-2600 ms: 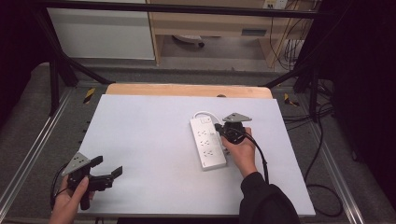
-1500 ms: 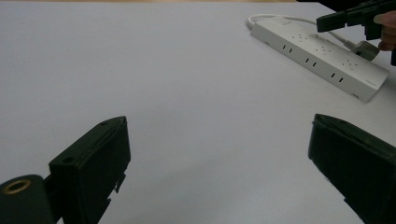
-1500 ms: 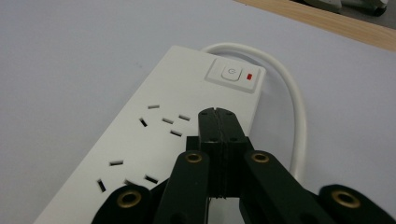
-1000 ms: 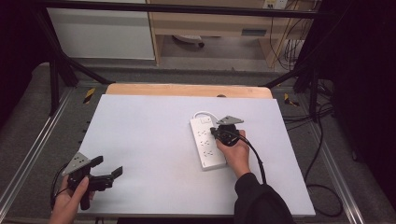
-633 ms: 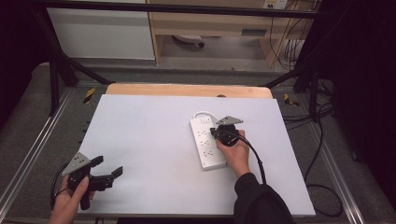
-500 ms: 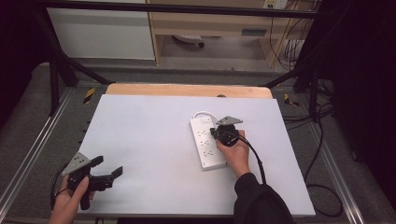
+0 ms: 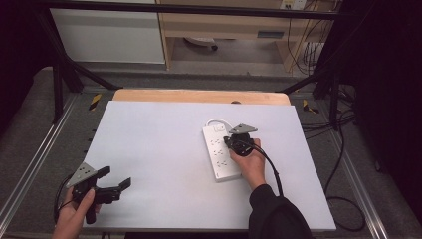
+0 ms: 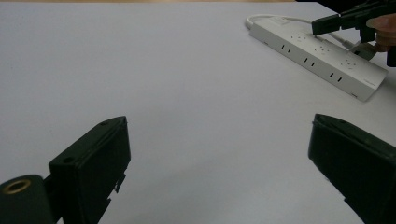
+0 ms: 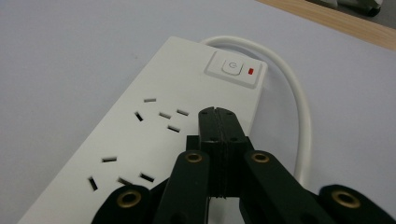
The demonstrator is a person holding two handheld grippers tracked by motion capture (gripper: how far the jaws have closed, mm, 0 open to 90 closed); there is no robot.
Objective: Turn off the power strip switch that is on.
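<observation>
Hovering with jaws pressed together over the power strip [image 9: 154, 135] lying right of centre on the worktop [image 7: 149, 149], the right tool [image 9: 215, 114] aims at its switch [image 9: 232, 68], likely to press it, while the left tool [image 7: 113, 180] waits wide open at the near left corner.

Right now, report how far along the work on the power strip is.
Done: the right gripper is shut, with nothing between its jaws, and sits over the power strip, short of the switch.
In hand: it seems aimed at that switch, whose red mark shows; whether it has been pressed I cannot tell.
Left: probably the press itself. The left gripper rests open at the table's near corner.
</observation>
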